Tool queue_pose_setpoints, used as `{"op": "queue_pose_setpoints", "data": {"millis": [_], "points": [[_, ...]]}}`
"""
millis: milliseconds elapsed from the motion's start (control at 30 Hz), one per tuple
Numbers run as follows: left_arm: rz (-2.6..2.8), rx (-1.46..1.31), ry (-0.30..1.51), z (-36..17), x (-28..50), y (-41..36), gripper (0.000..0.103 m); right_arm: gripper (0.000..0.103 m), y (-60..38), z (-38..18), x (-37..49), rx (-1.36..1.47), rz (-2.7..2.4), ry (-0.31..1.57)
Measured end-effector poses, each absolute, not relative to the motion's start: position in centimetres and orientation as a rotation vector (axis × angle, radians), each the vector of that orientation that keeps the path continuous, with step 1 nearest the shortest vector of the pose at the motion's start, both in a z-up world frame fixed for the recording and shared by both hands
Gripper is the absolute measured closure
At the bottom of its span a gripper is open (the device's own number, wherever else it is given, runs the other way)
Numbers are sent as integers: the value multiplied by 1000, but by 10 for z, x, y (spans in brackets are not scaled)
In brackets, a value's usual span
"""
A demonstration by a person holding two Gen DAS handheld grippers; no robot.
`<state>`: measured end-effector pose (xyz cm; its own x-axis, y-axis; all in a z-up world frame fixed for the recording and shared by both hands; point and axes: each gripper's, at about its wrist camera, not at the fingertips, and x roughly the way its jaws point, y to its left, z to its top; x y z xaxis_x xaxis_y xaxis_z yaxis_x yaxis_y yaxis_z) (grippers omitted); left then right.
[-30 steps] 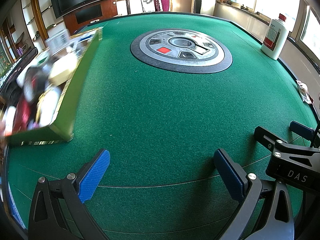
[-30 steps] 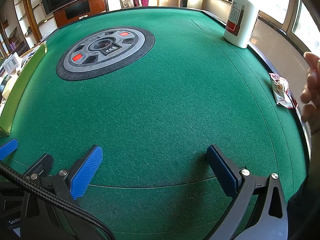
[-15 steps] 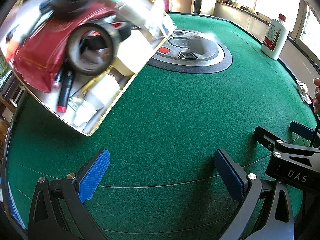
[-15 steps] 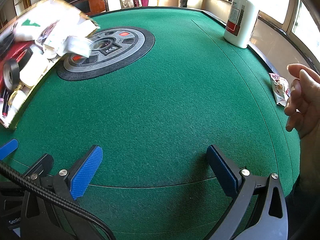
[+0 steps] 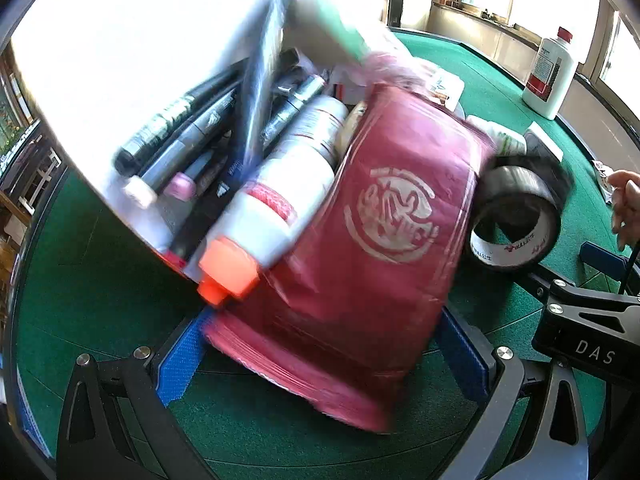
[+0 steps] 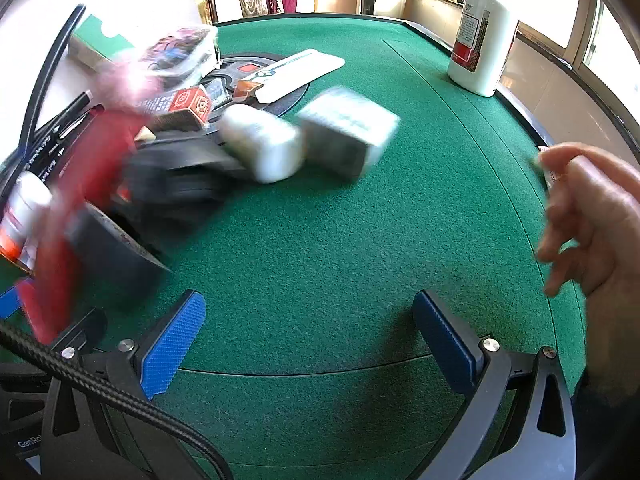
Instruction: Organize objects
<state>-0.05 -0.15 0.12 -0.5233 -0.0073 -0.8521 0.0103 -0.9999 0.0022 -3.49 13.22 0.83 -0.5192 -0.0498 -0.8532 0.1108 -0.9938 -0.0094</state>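
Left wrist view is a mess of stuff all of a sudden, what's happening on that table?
A box of odds and ends is being tipped out onto the green table. A red pouch, a white bottle with an orange cap, markers and a roll of black tape are spilling towards the left tool. Both tools sit open and hold nothing; the right tool has bare felt ahead. A bare hand hovers at the right.

White bottle point(image 6: 482, 32) stands upright at green table's point(image 6: 360, 200) far edge.
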Motion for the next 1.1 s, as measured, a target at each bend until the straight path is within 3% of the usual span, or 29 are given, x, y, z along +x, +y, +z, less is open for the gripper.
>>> {"op": "queue_pose_setpoints", "data": {"millis": [1100], "points": [[-2732,1527,5,-2,6,-8,1,0,132,10,-35,1492,-2658,95]]}}
